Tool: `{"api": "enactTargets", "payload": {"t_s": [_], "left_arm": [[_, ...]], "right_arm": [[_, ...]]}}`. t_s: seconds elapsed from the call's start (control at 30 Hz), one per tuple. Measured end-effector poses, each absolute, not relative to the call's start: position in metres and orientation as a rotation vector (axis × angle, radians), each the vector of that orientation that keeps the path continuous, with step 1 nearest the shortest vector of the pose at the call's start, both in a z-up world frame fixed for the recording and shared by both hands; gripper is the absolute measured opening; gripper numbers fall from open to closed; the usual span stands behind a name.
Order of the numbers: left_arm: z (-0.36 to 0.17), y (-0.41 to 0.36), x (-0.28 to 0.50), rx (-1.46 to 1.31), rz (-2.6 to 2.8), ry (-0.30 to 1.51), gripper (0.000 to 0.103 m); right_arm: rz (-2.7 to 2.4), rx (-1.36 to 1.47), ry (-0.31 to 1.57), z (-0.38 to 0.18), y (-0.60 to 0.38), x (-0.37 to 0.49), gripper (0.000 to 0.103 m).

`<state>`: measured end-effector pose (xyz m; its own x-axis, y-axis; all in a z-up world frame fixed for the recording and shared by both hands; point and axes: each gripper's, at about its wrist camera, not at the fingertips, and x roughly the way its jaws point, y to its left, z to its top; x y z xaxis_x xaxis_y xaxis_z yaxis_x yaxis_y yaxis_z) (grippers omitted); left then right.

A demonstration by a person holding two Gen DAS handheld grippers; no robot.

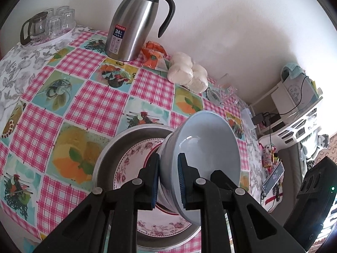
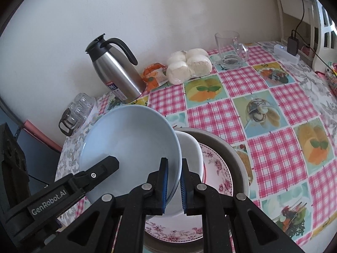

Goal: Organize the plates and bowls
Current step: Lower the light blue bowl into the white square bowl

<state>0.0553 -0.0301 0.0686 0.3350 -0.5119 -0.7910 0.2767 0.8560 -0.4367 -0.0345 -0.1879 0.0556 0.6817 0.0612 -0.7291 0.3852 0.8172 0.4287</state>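
"24" on the steel flask (image 1: 134, 21) label, "GenRobot.AI" on the left gripper (image 2: 105, 166)

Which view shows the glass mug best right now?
Right wrist: the glass mug stands whole and clear beside the buns. In the left wrist view the mug is small, warped and hard to make out behind the blue bowl.

Left hand-held gripper (image 1: 168, 181) clamps tilted blue bowl (image 1: 202, 154) above floral plate (image 1: 134, 158).

In front of me a plain white wall (image 2: 147, 10) stands behind the tabletop (image 2: 280, 109), covered with pink checked cloth. A white shelf (image 1: 294, 105) stands beside, in daylight.
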Motion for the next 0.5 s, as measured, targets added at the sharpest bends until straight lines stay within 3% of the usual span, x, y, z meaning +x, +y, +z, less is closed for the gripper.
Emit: {"api": "enactTargets", "payload": {"t_s": [0.33,0.5], "left_arm": [[0.0653,-0.0355,0.0538,-0.204,-0.5,1.124,0.017],[0.0671,-0.0366,0.0534,-0.177,-0.489,1.118,0.024]], "right_arm": [[-0.193,0.62,0.83,0.0481,-0.1938,-0.0337,0.013],[-0.205,0.609,0.819,0.0521,-0.1942,-0.0353,0.014]]}}
